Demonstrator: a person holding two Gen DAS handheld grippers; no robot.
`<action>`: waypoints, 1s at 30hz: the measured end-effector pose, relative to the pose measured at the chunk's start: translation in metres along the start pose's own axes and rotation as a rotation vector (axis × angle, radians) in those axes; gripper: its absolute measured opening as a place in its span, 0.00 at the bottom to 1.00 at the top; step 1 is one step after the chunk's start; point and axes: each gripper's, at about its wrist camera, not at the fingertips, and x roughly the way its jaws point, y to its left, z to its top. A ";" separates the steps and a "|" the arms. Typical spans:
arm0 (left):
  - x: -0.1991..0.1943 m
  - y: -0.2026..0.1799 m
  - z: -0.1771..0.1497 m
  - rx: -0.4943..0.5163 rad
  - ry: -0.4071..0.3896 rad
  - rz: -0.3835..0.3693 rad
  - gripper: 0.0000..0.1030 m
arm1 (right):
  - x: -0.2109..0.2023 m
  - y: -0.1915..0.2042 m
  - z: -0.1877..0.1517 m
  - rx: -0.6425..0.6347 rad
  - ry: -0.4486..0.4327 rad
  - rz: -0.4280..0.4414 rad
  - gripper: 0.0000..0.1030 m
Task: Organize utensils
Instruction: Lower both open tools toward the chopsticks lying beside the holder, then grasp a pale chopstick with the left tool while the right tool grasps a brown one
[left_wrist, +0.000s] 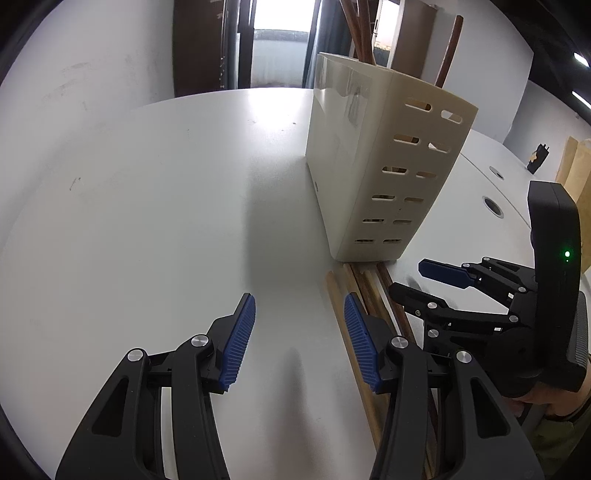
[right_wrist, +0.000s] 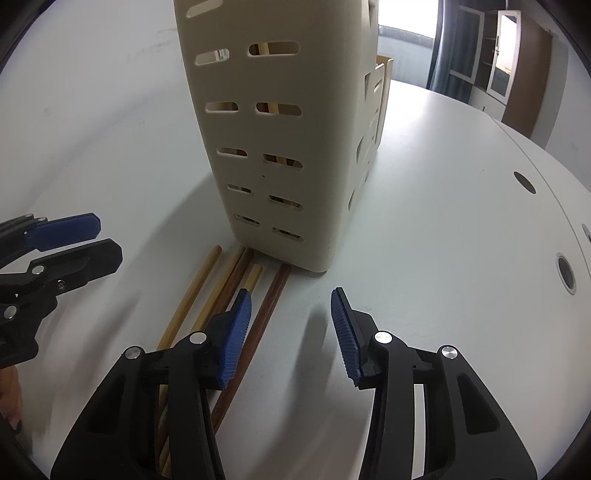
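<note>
The pick-up step is judged in hand: loose chopsticks are laid on the table at the foot of the cream holder. The left gripper and right gripper are held half open, empty; closing on one stick is called for next

The white bench carries a cream slotted holder standing upright, and several wooden chopsticks lie side by side before its base.
</note>
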 end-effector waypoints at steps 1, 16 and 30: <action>0.001 0.001 -0.001 -0.001 0.003 0.000 0.49 | 0.001 0.000 -0.001 -0.001 0.003 -0.002 0.40; 0.023 0.009 -0.002 -0.012 0.044 -0.026 0.49 | 0.004 0.002 0.002 -0.003 0.031 -0.011 0.31; 0.056 -0.007 0.001 0.043 0.093 0.002 0.49 | -0.003 -0.005 -0.002 0.026 0.038 0.037 0.16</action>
